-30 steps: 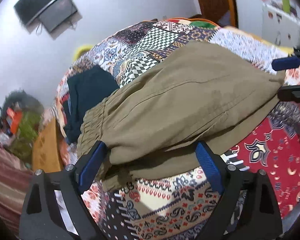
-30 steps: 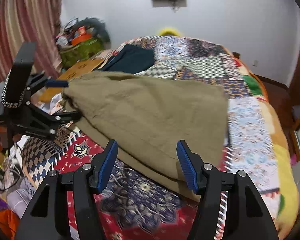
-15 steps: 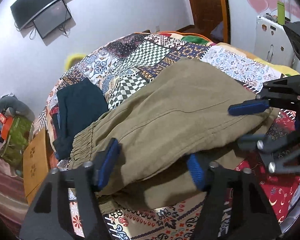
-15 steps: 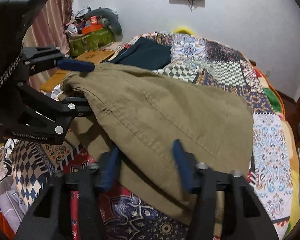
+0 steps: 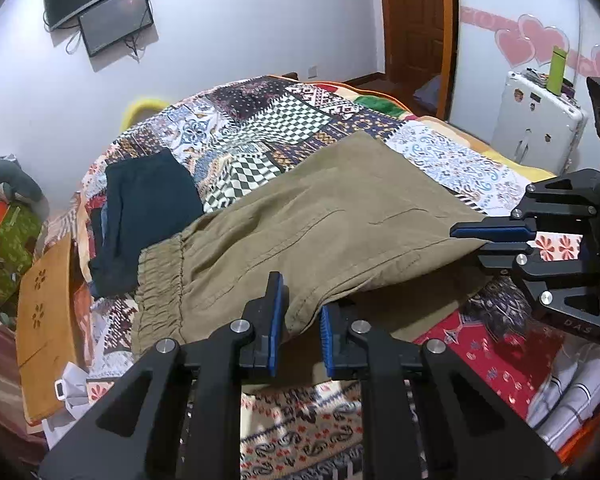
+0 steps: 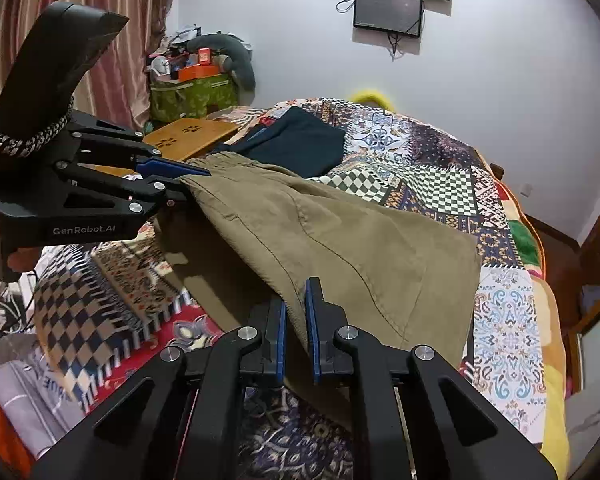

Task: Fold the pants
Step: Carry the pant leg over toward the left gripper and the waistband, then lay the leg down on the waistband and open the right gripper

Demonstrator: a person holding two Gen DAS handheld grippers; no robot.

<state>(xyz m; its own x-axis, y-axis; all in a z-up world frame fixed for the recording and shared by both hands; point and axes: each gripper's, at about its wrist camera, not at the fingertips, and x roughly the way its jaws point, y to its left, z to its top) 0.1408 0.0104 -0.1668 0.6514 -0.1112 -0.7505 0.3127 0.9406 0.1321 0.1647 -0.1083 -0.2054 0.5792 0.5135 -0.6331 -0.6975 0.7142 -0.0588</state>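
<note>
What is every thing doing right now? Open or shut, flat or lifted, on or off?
Olive pants: near edge lifted off the bed, far part lying flat.
Left gripper: just closed, shut on the pants near the waistband.
Right gripper: just closed, shut on the pants' edge.
Dark garment: folded, resting on the quilt.
Quilt: spread over the bed.
Wall screen: dark, looks off.
Door: only partly seen, cannot tell.

Each camera sits just behind its own gripper, angled down across the patchwork bedspread [image 5: 300, 116] toward the wall-mounted screen [image 6: 388, 8]. Both views share, close up, the olive pants [image 5: 320, 220] and each shows the other gripper at its edge.
</note>
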